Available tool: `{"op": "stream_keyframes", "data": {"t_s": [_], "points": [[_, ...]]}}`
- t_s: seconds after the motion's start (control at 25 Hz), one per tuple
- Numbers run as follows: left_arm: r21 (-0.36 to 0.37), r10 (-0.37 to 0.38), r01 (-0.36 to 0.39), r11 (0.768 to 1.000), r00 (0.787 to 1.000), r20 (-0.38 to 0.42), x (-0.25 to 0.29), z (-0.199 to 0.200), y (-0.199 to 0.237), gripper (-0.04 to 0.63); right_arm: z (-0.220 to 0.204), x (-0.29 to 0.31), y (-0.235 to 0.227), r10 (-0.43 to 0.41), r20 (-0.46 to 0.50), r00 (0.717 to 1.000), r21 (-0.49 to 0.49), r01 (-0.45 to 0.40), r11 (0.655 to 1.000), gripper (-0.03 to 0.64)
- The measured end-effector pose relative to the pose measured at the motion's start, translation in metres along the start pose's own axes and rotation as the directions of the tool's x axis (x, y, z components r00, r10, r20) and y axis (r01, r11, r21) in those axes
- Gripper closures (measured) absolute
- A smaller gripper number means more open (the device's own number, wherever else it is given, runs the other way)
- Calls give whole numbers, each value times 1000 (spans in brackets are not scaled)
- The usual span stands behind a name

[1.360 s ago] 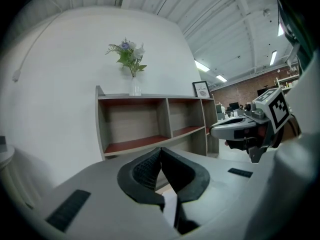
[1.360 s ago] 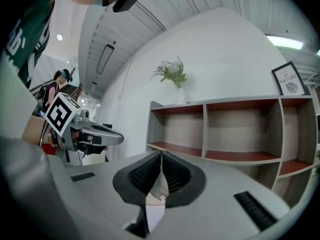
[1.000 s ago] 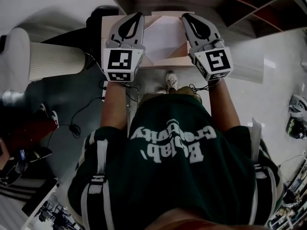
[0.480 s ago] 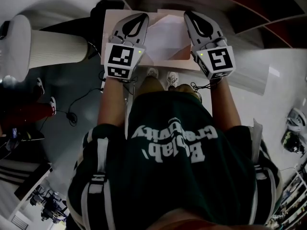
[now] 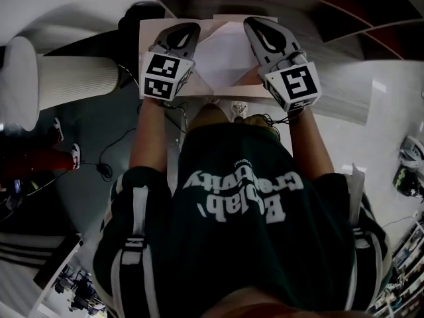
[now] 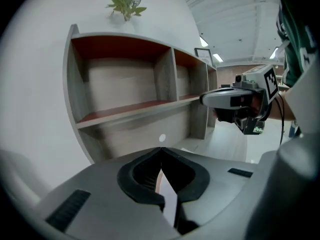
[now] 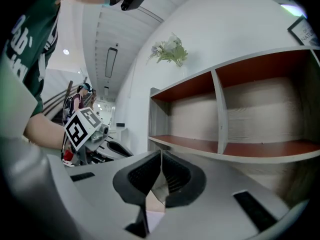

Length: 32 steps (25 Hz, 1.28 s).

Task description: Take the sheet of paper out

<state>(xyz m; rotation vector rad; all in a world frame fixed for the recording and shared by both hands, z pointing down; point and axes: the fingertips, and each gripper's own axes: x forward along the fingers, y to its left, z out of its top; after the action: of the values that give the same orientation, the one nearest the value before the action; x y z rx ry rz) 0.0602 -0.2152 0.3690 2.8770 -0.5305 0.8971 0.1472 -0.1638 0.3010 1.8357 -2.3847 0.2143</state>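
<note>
Pinching left gripper (image 5: 191,28): closed on envelope (image 5: 147,32), left side.
Right gripper (image 5: 252,24): closed on envelope's right side.
Sheet of paper (image 5: 225,55): inside envelope, between both grippers, equally near.

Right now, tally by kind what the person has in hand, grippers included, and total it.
grippers: 2, the left gripper and the right gripper
white sheet of paper: 1
tan envelope: 1
Total: 4

Paper (image 5: 222,55) between left tongs (image 5: 187,28) and right tongs (image 5: 255,24); shelf (image 5: 311,8) apparently beyond.
</note>
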Motion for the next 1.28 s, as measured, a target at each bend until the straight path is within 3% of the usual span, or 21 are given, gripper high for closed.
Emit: {"op": "stream_keyframes", "data": {"t_s": [0.2, 0.32, 0.44, 0.6, 0.8, 1.0, 1.16, 1.28], "points": [[-24, -116, 114, 993, 989, -96, 10, -31, -14, 531, -3, -7, 13, -13, -6, 1000, -14, 13, 1000, 581], [-62, -212, 205, 977, 964, -162, 29, -59, -21, 503, -17, -3, 13, -32, -4, 999, -7, 32, 999, 581], [-100, -306, 290, 952, 918, -251, 42, -90, -24, 476, -27, 1, 17, -49, -4, 999, 3, 49, 999, 581], [-156, -426, 397, 904, 837, -344, 40, -119, -43, 437, -18, -17, 33, -95, -7, 995, -8, 95, 995, 581], [-247, -501, 436, 865, 749, -433, 75, -175, -43, 433, -42, -15, 29, -117, -13, 993, -6, 117, 993, 581], [-326, -562, 459, 827, 692, -453, 75, -188, -41, 431, -17, -23, 38, -165, -42, 985, -38, 163, 986, 581], [-340, -567, 453, 824, 665, -487, 82, -206, -32, 420, -14, -27, 48, -185, -32, 982, -61, 183, 981, 581], [-374, -589, 456, 808, 634, -501, 97, -224, -30, 400, -22, -25, 43, -200, -25, 979, -72, 198, 978, 581]]}}
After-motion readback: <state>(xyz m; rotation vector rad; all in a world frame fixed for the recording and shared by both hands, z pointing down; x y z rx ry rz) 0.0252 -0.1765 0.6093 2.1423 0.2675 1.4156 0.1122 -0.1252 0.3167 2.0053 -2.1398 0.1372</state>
